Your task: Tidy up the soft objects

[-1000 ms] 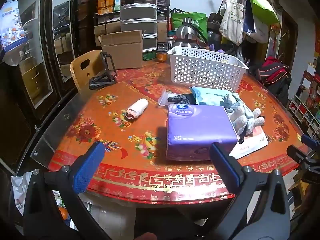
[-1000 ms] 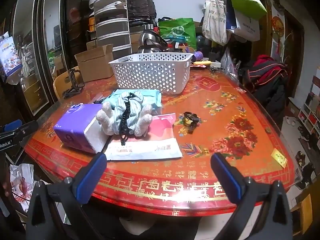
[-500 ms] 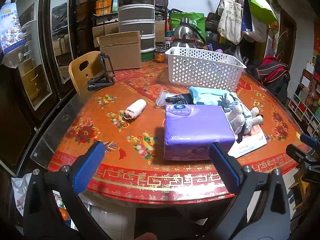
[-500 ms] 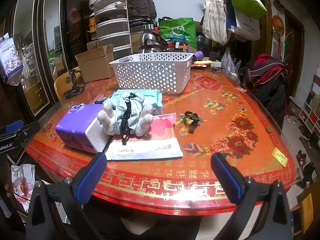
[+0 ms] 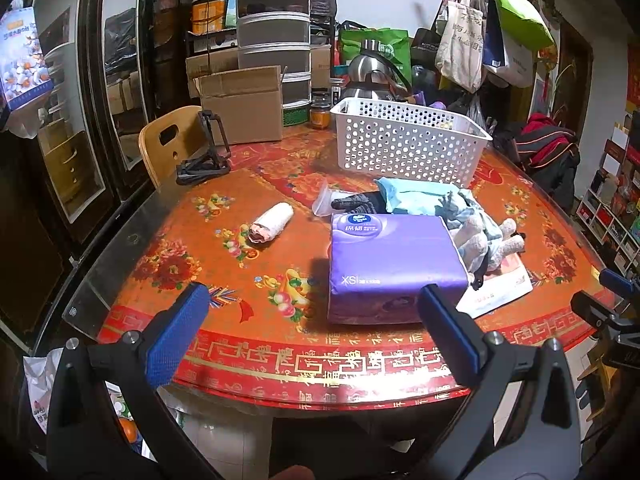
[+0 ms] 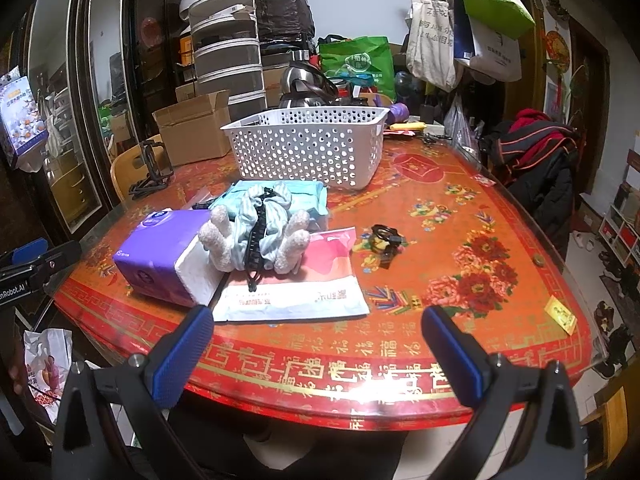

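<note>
on the red floral table (image 5: 280, 364), your purple plastic tissue pack (image 5: 390, 266) lies lengthwise toward the white perforated basket (image 5: 408, 140); both your grippers (image 5: 312, 330) (image 6: 316, 354) hover spread, empty. only the left view shows the rolled white cloth (image 5: 272, 222).

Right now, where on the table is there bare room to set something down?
Bare patches: right of the pink pouch, past the black ring clip; and left, between the rolled cloth and table edge. Crowded between the purple tissue pack and white basket.
</note>
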